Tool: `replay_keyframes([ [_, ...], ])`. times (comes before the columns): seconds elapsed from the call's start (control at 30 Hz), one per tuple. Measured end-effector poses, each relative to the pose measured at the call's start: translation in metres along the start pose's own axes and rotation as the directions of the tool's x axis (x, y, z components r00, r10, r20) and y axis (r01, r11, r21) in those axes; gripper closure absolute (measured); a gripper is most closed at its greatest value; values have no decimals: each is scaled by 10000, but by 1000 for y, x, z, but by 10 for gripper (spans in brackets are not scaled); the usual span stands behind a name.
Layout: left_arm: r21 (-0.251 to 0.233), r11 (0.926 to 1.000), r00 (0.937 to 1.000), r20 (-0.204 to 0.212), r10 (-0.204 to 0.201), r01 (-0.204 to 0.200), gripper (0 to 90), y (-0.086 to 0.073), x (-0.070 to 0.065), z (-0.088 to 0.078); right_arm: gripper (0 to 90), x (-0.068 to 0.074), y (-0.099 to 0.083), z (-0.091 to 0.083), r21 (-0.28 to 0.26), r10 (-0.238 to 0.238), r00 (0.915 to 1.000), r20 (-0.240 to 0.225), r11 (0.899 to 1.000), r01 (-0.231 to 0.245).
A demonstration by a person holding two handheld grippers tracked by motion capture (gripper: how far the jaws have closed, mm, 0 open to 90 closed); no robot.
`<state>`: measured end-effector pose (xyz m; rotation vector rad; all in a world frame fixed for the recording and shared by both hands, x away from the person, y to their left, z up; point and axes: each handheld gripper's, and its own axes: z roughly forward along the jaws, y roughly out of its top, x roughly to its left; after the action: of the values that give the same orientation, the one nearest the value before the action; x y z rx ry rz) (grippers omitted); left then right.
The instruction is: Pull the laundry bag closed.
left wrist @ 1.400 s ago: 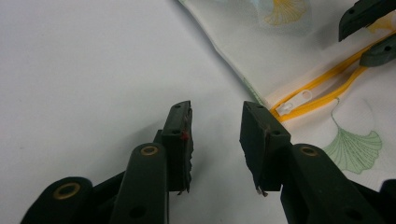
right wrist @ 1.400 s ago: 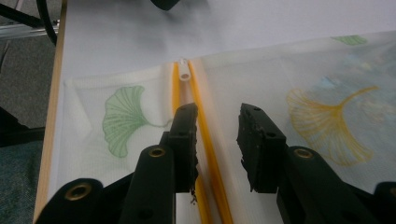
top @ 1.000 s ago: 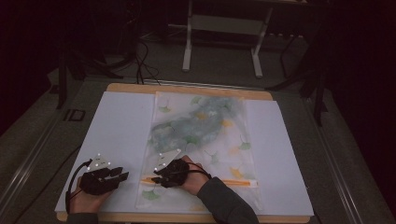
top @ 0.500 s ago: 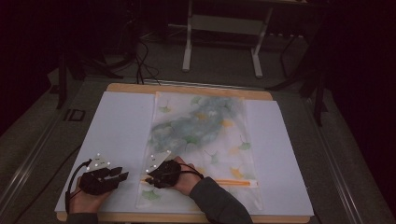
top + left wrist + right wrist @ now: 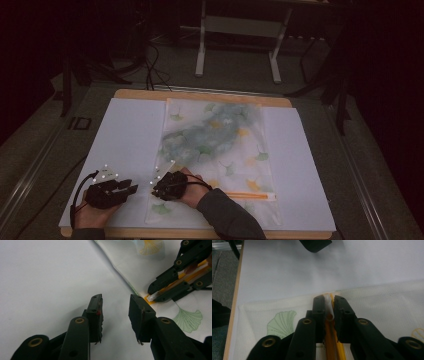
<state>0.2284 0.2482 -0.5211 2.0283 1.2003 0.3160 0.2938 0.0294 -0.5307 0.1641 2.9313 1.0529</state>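
A translucent pouch [image 5: 215,145] printed with ginkgo leaves lies flat on a white sheet [image 5: 130,135]. An orange zipper strip [image 5: 250,195] runs along its near end. My right gripper [image 5: 155,191] sits at the strip's left end. Its jaws have just been closing, and they now pinch the white slider [image 5: 328,306] over the orange zipper strip [image 5: 329,340]. My left gripper [image 5: 115,298] rests open on the sheet just left of the pouch's edge, with nothing between its jaws. It faces the right gripper [image 5: 153,297] and the white slider [image 5: 151,298].
The white sheet covers a wooden table, whose edge [image 5: 237,290] runs close to the pouch's corner. Bare sheet lies on both sides of the pouch. Metal stand legs [image 5: 237,45] and cables sit on the dark floor beyond the table.
My right hand has shifted a little left along the orange strip, toward the pouch's left edge. The left hand has stayed put.
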Motion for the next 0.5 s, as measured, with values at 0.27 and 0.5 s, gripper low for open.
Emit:
replay_keyframes([
  [0.27,41,10000,9999,144,-11,10,641,0,-1,0,831,-2,0,-2,62,144,9998,-102,9999,-143],
  [0.5,158,9998,9993,344,137,-143,652,0,-4,2,832,-1,-1,-4,13,210,9998,-70,9998,-210],
])
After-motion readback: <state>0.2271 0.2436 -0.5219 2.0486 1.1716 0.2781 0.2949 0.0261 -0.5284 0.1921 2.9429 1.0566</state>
